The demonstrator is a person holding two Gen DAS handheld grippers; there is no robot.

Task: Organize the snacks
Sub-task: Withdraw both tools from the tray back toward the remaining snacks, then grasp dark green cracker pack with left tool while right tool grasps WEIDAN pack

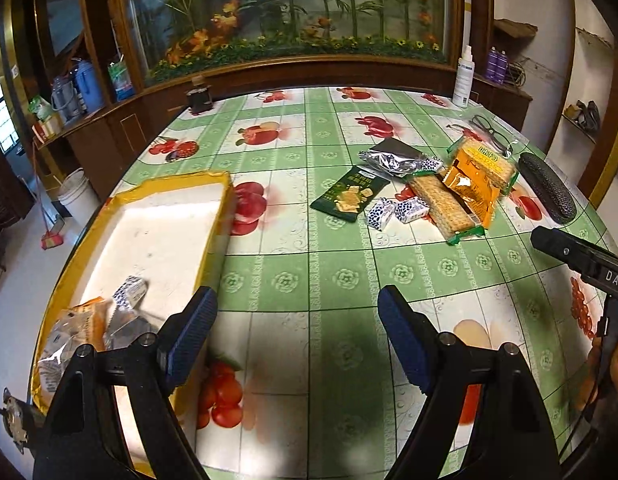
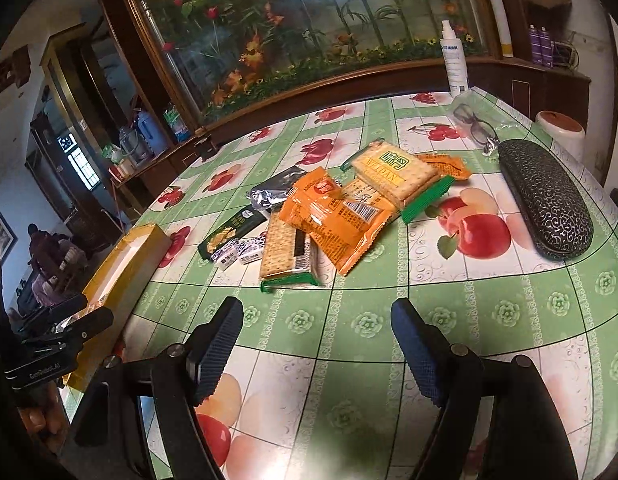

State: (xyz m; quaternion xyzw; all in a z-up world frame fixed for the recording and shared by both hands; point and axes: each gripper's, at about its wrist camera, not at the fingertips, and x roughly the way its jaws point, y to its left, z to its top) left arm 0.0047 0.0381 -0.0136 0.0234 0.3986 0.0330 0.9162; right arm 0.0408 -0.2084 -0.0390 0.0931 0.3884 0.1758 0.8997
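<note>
Leftmost on the fruit-patterned tablecloth (image 1: 329, 272) lies the yellow-rimmed box (image 1: 157, 216), with a few wrapped snacks (image 1: 89, 328) already in its near end; their print is too blurred to read. Above its near right wall hangs the left gripper (image 1: 297, 324), angled down at the cloth, jaws wide and nothing between them. Farther right, in the middle of the table, sits the loose snack pile: a dark green cracker packet (image 1: 349, 194), two small blue-and-white wrapped cubes (image 1: 397, 212), a silver foil pouch (image 1: 393, 160), orange packets (image 2: 337, 216) with a barcode, and clear cracker sleeves with green ends, one lettered "WEIDAN" (image 2: 393, 174). The right gripper (image 2: 317, 344) tilts down at the pile's near edge, short of it, also spread wide and empty; in the left wrist view its body (image 1: 581, 258) shows the letters "DAS". A textured black glasses case (image 2: 545, 200) lies rightmost, with spectacles (image 2: 475, 124) and a white spray bottle (image 2: 453, 60) behind.
</note>
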